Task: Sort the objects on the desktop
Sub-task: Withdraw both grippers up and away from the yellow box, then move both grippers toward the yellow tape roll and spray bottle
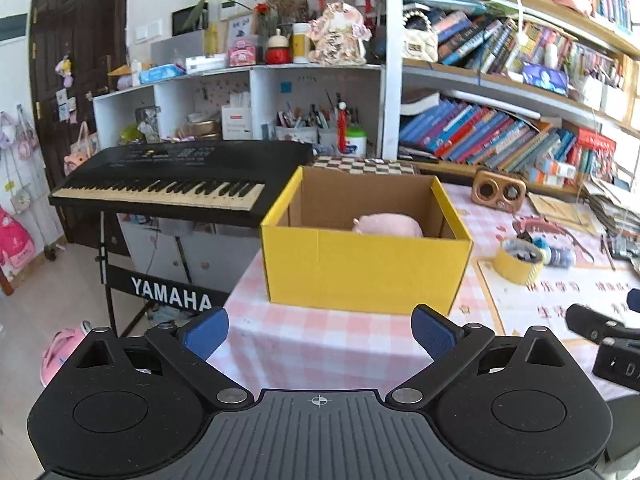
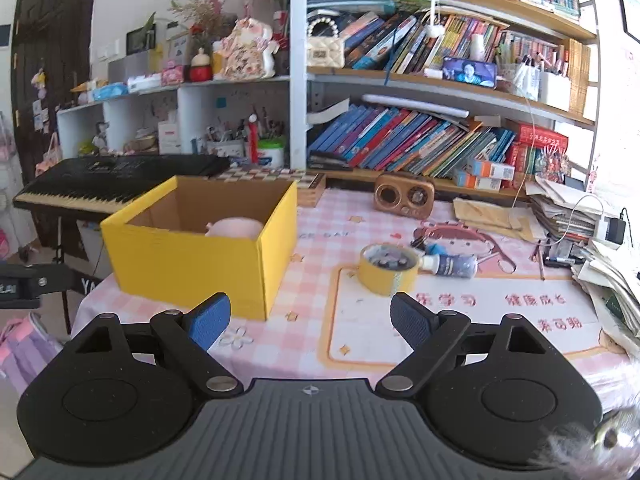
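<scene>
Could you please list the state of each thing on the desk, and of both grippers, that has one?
Yellow box: open-topped, upright, pink toy inside.
Tape roll: lying flat on the table.
Small bottle: on its side, beside the tape roll.
Left gripper: open, empty.
Right gripper: open, empty.

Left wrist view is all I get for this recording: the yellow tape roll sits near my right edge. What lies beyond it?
Observer: A small blue bottle lies on its side, its white cap against the yellow tape roll.
Operator: And the right gripper? I see only a black piece of it.
Observer: The right gripper is open, with nothing between its fingers.
Operator: Anything at the table's far right?
Observer: A stack of papers, with a white cable draped over it.
</scene>
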`<state>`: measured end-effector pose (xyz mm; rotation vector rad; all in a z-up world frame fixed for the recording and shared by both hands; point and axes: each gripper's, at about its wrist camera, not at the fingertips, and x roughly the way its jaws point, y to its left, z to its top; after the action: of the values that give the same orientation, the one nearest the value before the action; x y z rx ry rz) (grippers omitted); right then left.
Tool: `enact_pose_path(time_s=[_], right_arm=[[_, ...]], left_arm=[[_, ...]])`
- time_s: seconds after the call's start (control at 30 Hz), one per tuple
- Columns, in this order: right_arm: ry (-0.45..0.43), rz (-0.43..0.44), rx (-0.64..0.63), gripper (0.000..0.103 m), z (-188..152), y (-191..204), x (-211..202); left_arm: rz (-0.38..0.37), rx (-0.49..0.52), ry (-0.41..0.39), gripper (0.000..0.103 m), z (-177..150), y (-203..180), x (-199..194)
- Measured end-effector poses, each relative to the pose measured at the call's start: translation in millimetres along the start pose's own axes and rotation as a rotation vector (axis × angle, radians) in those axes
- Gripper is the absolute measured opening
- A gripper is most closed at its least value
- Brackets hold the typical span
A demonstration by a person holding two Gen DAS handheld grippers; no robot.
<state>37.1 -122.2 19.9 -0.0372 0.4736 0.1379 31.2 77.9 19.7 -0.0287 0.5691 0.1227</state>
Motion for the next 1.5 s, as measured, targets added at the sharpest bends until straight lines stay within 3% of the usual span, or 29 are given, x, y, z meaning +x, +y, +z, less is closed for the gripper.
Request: enact_pose_path(time_s=[0.63,1.5], right_arm=[[0.106,-0.016,-0.002,0.087,-28.4,0.3,-7.3],[0.19,-0.129,0.084,0.088,-38.4,-53.7,6.8]], left_arm=[[-0.1,0.06,0.081,0.1,-26.9,-31.1,-2.9],[-0.198,0.124,0.148,0.1,-20.5,-80.6,29.3]])
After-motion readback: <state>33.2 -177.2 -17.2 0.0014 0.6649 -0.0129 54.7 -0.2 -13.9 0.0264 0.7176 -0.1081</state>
